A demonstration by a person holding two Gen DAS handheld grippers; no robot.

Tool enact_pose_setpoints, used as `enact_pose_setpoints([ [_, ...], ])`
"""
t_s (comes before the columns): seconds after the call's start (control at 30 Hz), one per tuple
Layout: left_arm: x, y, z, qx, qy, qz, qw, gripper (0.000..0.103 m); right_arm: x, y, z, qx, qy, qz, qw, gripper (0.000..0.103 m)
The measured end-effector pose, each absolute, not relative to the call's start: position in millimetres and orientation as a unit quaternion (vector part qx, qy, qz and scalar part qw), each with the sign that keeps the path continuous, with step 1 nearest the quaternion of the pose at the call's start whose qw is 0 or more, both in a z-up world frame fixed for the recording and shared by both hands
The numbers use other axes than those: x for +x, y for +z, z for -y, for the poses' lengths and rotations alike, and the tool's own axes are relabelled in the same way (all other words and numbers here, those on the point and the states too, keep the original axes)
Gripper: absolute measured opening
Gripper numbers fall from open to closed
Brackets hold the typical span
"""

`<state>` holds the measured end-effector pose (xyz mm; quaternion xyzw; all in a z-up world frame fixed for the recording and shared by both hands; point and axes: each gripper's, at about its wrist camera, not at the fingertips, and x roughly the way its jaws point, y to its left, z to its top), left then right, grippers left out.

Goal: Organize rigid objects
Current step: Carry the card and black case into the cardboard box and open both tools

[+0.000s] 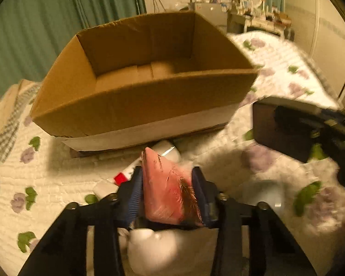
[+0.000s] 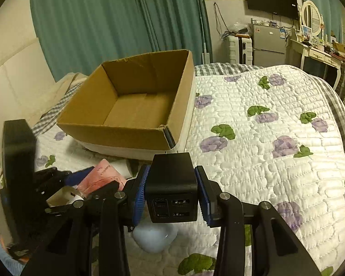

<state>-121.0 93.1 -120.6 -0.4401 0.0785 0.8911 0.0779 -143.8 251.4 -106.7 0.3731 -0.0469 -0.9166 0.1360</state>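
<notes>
Already both jaws were clamped: the left gripper (image 1: 168,191) pinched a pink packet (image 1: 165,188), the right gripper (image 2: 171,188) a black USB charger (image 2: 172,191). Both hung just short of the empty cardboard box (image 2: 117,133) on the quilted bed (image 2: 264,151). Loading seemed underway; next, each load needed carrying over the near wall before release.

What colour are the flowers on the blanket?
Purple, with green leaves, on the white quilted blanket; clearest in the right wrist view.

Your cardboard box (image 2: 135,105) sits upper left of centre on the quilt (image 2: 276,161), small items (image 2: 103,174) before it.
</notes>
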Motion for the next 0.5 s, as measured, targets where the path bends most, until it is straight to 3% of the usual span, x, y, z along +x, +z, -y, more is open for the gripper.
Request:
enact_pose_setpoints([
  [0.1,-116,-121,-98,-0.451,0.883,-0.045,0.120,0.033,-143,-107,-251,0.374,-0.917,0.047,0.134,0.039],
  [0.2,-116,-130,-111,-0.450,0.884,-0.082,0.099,0.018,-143,-107,-250,0.375,-0.916,0.043,0.134,0.039],
  [0.3,-114,-127,-113,-0.440,0.889,-0.083,0.097,0.010,-142,-108,-249,0.375,-0.917,0.039,0.132,0.039],
  [0.5,-105,-100,-105,-0.407,0.906,-0.079,0.086,0.010,-135,-98,-250,0.363,-0.923,0.029,0.123,0.039],
])
